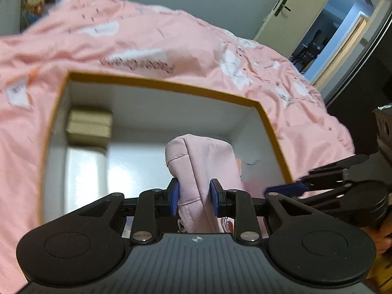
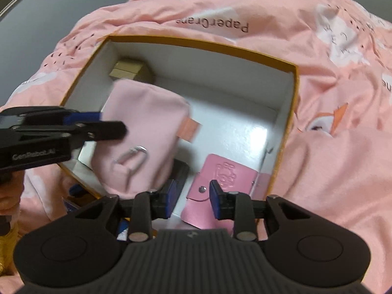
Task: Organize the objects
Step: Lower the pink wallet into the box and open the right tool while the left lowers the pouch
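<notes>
My left gripper (image 1: 194, 197) is shut on a soft pink pouch (image 1: 203, 169) and holds it over the open box (image 1: 156, 84) with a mustard rim and white inside. The right wrist view shows the same pouch (image 2: 142, 142) hanging from the left gripper (image 2: 107, 122) above the box's (image 2: 291, 93) left half. My right gripper (image 2: 192, 199) is open and empty, just above a pink snap wallet (image 2: 220, 183) that lies on the box floor at its near side.
A small gold box (image 2: 127, 71) sits in the far left corner of the big box and shows in the left wrist view (image 1: 89, 125) too. The box rests on a pink patterned bedspread (image 2: 330, 147). An open door (image 1: 318, 29) stands beyond the bed.
</notes>
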### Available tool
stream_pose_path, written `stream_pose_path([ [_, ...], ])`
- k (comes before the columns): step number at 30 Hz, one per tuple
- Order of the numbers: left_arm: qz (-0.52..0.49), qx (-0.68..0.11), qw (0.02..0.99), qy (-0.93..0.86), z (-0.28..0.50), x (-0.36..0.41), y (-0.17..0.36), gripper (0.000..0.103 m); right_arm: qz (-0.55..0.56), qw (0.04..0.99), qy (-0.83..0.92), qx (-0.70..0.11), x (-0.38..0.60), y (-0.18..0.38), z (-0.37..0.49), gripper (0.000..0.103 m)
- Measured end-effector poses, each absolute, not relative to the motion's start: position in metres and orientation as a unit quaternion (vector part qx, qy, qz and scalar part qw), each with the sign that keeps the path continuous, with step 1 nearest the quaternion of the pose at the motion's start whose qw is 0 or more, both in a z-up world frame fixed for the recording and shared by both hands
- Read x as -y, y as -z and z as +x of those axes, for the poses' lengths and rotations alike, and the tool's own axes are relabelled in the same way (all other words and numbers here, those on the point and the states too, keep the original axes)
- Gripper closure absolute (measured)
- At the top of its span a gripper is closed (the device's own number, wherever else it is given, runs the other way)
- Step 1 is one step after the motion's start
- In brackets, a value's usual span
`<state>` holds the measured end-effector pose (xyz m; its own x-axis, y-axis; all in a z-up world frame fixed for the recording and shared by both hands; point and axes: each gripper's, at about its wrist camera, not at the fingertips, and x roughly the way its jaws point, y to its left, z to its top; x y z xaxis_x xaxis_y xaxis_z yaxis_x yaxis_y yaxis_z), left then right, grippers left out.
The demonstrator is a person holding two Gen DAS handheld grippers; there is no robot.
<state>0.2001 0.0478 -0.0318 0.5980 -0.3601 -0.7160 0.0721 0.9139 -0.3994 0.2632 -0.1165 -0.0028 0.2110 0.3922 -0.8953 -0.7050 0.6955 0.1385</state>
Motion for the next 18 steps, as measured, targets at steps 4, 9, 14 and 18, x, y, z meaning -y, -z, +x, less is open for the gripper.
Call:
stream_pose_path([
  [4, -0.192, -0.447, 0.864, 0.132, 0.208, -0.037, 0.039, 0.073, -0.166, 0.800, -0.329, -0.474, 0.125, -0.006, 0.264, 0.071],
  [9, -0.211, -0.465, 0.849, 0.137, 0.219, -0.017, 0.048, 0.073, -0.153, 0.840, -0.299, -0.426, 0.146, -0.019, 0.264, 0.069],
  [14, -0.216, -0.480, 0.839, 0.138, 0.229, -0.001, 0.059, 0.073, -0.128, 0.876, -0.257, -0.387, 0.163, -0.016, 0.260, 0.062],
  [18, -0.210, -0.495, 0.832, 0.134, 0.235, 0.010, 0.070, 0.073, -0.080, 0.889, -0.232, -0.387, 0.175, -0.006, 0.261, 0.060],
])
